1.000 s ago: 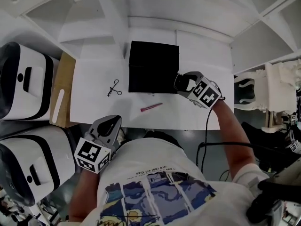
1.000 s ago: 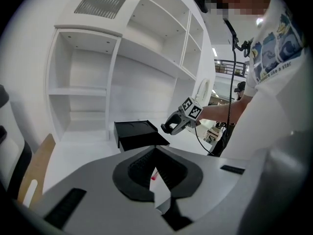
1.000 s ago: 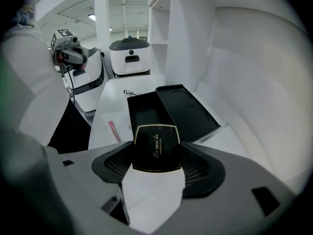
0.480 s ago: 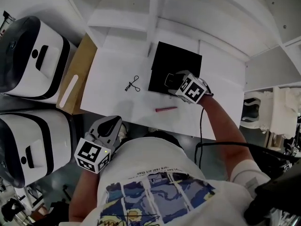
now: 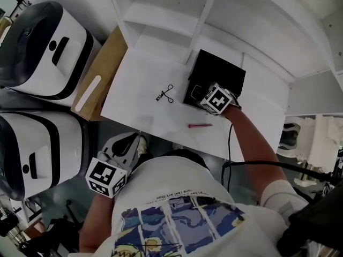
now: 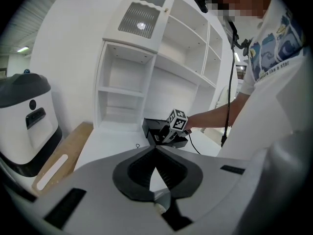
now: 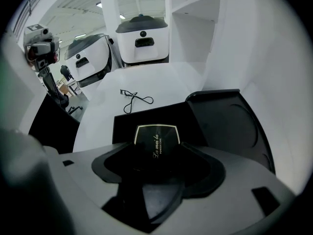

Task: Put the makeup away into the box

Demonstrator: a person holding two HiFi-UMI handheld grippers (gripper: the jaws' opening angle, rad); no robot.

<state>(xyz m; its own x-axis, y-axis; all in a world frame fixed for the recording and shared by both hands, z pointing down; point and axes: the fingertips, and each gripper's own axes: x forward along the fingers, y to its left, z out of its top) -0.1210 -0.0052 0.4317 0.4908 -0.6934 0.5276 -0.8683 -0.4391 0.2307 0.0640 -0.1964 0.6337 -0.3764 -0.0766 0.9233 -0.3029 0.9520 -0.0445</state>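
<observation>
An open black box [image 5: 221,75] stands at the back of the white table [image 5: 139,90], its lid [image 7: 230,124] raised behind it. My right gripper [image 5: 199,93] hangs over the box's front edge, shut on a black compact [image 7: 156,140] with a gold rim, which sits above the box interior [image 7: 124,124]. A pink makeup pencil [image 5: 200,126] lies on the table in front of the box. My left gripper [image 5: 126,143] stays low by the person's body, off the table's front edge, its jaws shut on nothing [image 6: 155,149].
A small black looped cord [image 5: 165,94] lies left of the box. A wooden board [image 5: 99,84] borders the table's left side, with two big white machines [image 5: 48,50] [image 5: 37,149] beyond it. White shelves [image 5: 177,15] rise behind the box.
My right gripper has carried the compact leftward, from beside the box's right front corner to over its front edge. The left gripper has stayed put. The head view has swung.
</observation>
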